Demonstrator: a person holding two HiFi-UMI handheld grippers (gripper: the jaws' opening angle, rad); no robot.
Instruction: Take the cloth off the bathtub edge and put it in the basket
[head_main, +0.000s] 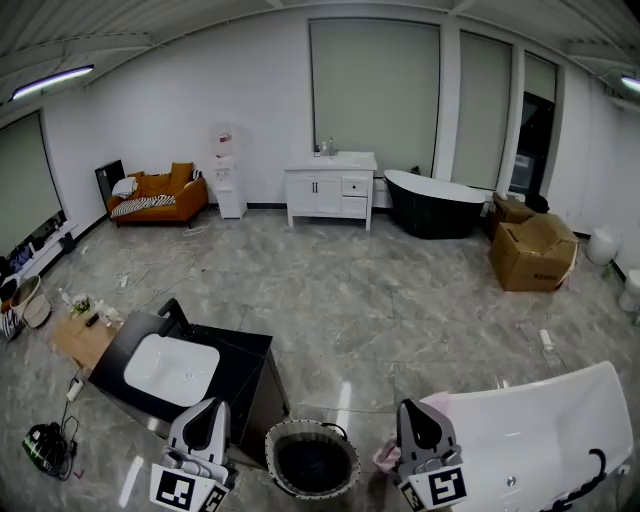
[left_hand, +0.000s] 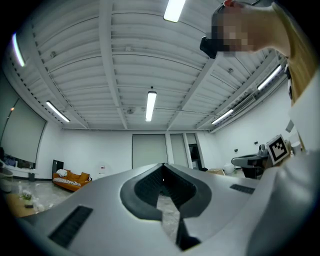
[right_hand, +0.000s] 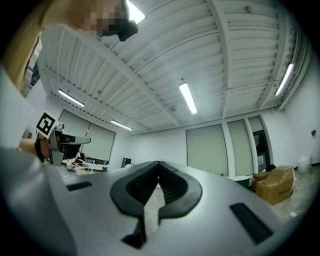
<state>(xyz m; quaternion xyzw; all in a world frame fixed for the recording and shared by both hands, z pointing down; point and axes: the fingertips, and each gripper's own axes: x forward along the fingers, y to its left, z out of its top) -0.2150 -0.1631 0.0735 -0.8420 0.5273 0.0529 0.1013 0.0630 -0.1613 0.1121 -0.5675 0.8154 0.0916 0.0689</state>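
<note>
A pale pink cloth (head_main: 384, 457) lies bunched at the near end of the white bathtub (head_main: 545, 425), at the lower right of the head view. A round dark basket (head_main: 312, 460) with a light rim stands on the floor just left of it, and it looks empty. My left gripper (head_main: 207, 408) is held left of the basket and my right gripper (head_main: 418, 408) over the tub's end, beside the cloth. Both point forward into the room. In the left gripper view the left gripper (left_hand: 162, 165) is shut on nothing. The right gripper (right_hand: 159, 163) is likewise shut and empty.
A black vanity with a white basin (head_main: 170, 368) stands close at the left. Farther off are a white cabinet (head_main: 330, 192), a black bathtub (head_main: 432, 203), cardboard boxes (head_main: 533, 250) and an orange sofa (head_main: 160, 196). Small items and cables (head_main: 48, 445) lie on the floor at the left.
</note>
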